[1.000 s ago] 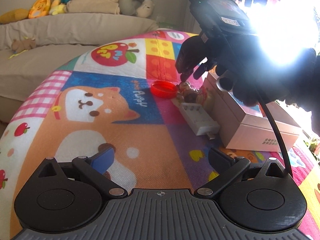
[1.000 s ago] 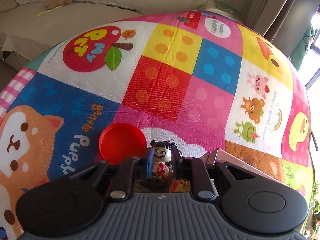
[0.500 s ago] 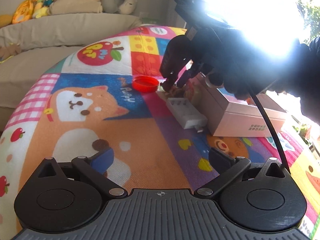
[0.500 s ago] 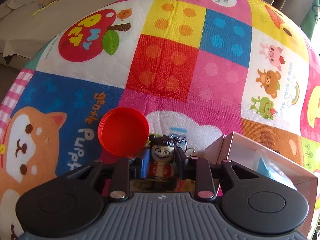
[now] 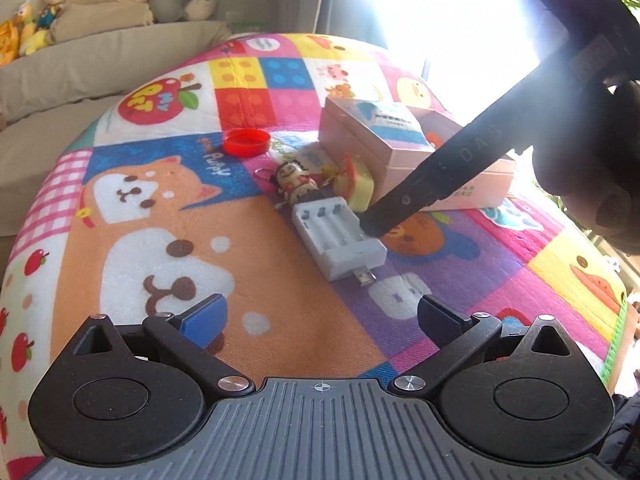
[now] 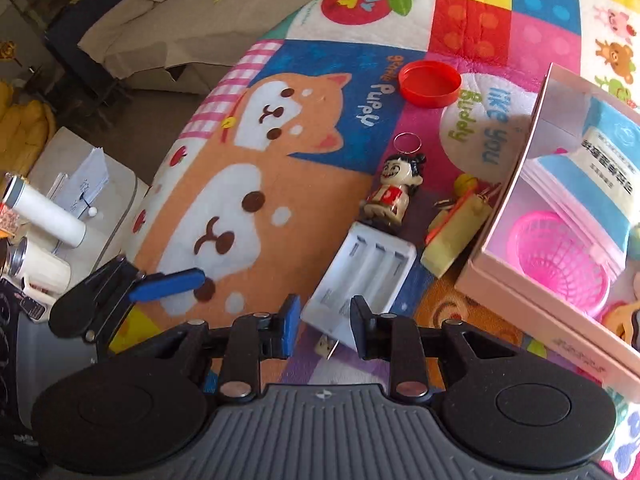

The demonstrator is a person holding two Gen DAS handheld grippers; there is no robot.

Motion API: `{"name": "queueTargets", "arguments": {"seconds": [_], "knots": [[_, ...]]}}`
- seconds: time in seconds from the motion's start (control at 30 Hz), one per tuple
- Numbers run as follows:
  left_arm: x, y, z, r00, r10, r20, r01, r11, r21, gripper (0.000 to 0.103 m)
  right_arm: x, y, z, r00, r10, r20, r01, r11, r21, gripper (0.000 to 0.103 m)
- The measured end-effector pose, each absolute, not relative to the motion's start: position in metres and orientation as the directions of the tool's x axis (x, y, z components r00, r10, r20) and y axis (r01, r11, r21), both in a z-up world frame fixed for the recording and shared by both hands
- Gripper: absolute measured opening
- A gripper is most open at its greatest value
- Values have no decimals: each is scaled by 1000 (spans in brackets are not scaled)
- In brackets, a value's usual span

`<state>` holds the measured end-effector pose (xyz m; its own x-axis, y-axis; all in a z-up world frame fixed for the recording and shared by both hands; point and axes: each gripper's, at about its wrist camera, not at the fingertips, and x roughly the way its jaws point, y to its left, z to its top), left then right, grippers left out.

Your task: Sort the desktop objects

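On the colourful play mat lie a doll keychain (image 5: 294,184) (image 6: 394,190), a white battery charger (image 5: 336,236) (image 6: 368,272), a yellow trinket (image 5: 358,188) (image 6: 456,236) and a red lid (image 5: 245,142) (image 6: 430,84). An open pink box (image 5: 372,136) (image 6: 500,280) stands to their right. My right gripper (image 6: 325,320) (image 5: 372,228) is shut to a narrow gap and grips nothing; its tips hover at the charger's near right end. My left gripper (image 5: 320,316) stands wide open and empty above the mat, short of the charger.
The pink box holds a pink mesh basket (image 6: 560,264) and a blue-and-white packet (image 6: 592,160). A beige sofa (image 5: 100,60) with plush toys runs behind the mat. A side table (image 6: 80,184) with a white tube and a mug stands off the mat's left edge.
My right gripper has pulled back from the doll keychain, which now lies free on the mat, and its tips have come over the charger. The left gripper has shifted towards the charger, still open.
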<state>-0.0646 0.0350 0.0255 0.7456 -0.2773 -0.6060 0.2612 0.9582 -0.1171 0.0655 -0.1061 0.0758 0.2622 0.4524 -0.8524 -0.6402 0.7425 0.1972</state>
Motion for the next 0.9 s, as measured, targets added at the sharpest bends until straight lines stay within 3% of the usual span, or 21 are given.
{"name": "queueTargets", "arguments": {"seconds": [0.13,0.23,0.47,0.6,0.67,0.9], "knots": [[-53,22,27,746,-240,-621,225,969,-104,103,40,-126,87,548,403,-733,-610,792,-21,29],[-47,13,29,755,-204,-624,197,977,-81,103,36,-126,83,669,358,-652,-554,825,-116,30],[-43,23,24,756,-107,-646,130,991,-12,103,42,-131,43,629,415,-657,-468,877,106,30],[-43,32,20,751,-102,-652,99,994,-42,103,47,-120,32,696,366,-618,-422,905,61,29],[-44,32,19,751,-114,-650,103,993,-56,103,56,-118,30,695,352,-627,-406,912,62,25],[-48,34,19,755,-130,-643,110,991,-71,103,73,-100,24,734,262,-627,-328,945,10,26]]}}
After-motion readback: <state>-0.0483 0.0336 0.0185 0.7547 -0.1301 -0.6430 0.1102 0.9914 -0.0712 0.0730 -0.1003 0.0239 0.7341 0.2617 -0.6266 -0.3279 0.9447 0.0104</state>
